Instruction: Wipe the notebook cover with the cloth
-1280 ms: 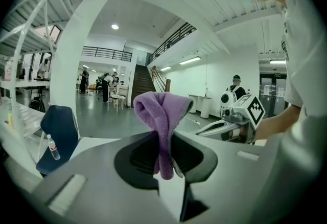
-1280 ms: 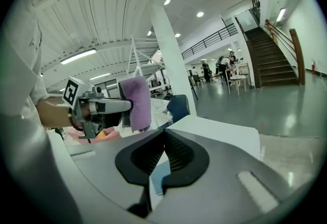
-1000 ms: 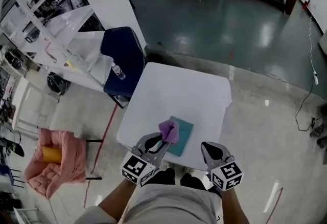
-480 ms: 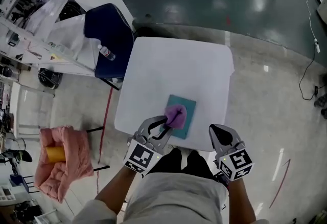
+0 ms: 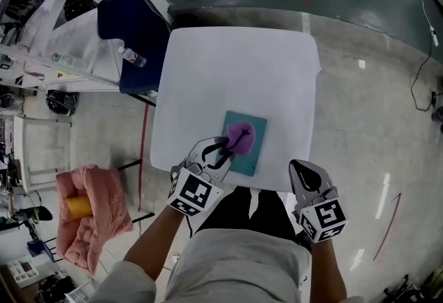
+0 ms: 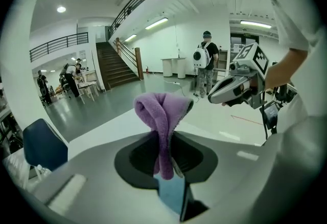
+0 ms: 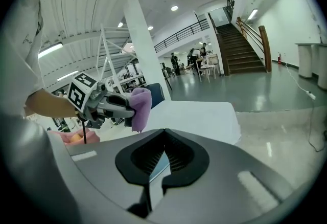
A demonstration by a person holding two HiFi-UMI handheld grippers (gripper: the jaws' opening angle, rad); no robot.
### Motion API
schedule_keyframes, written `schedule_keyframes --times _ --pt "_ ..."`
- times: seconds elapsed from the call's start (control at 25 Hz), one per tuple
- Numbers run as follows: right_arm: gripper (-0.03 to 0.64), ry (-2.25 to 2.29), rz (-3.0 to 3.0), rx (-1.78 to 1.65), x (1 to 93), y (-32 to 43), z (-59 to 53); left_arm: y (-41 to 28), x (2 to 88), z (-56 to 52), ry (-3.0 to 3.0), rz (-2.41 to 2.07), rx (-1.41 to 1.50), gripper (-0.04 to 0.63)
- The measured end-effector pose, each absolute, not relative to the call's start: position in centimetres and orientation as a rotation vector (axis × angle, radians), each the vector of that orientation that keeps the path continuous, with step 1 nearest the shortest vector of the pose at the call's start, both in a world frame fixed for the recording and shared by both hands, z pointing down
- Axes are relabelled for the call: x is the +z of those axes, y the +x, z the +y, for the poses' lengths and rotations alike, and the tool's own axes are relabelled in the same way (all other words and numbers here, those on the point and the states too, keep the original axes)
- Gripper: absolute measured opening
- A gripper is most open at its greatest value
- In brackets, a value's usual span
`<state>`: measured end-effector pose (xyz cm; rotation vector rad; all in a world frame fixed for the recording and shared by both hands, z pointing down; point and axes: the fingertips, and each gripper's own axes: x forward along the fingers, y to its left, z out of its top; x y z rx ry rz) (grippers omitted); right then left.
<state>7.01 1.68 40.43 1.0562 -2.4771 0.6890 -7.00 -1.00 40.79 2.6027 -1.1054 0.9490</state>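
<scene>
White tabletop (image 5: pixel 235 66) carries one thing, a teal notebook (image 5: pixel 253 155) lying flat close to the near edge, a little right of the middle. Over its far-left part sits the purple cloth (image 5: pixel 241 137), bunched into a fold and clamped in the jaws of the left gripper (image 5: pixel 223 153). Whether the fold presses on the cover cannot be told. The right gripper (image 5: pixel 309 171) hangs off the near edge beside the notebook, its jaws together on nothing.

The main risk is the notebook itself. Nothing pins it, so a stroke drawn toward the near edge would likely drag it along and off the tabletop (the cover looks smooth enough to slide). Only a narrow pinch holds the cloth, and hard rubbing might pull it free. Held too low, the jaws could scrape the cover.
</scene>
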Motion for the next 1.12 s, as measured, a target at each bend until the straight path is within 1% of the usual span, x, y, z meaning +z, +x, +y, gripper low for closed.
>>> schedule_keyframes --times 0.2,0.44,0.64,0.92,1.12 --pt "0.015 1.118 -2.425 0.751 42.7 8.1 1.4 -7.0 43.8 -2.2 2.586 -1.055 1.042 0.067" --pt "0.015 1.179 -2.394 0.828 45.0 9.5 1.3 -5.5 47.3 -3.5 2.631 -0.963 1.245 0.067" --pt "0.015 1.182 -2.368 0.86 46.3 9.5 1.6 -4.2 50.3 -4.8 2.695 -0.836 1.459 0.067" --pt "0.015 1.173 -2.364 0.869 47.8 9.5 1.6 -2.5 54.9 -6.0 2.7 -0.598 1.841 0.067" --pt "0.015 1.187 -2.354 0.884 48.8 10.3 1.7 -1.8 57.7 -6.0 2.622 -0.452 2.008 0.067"
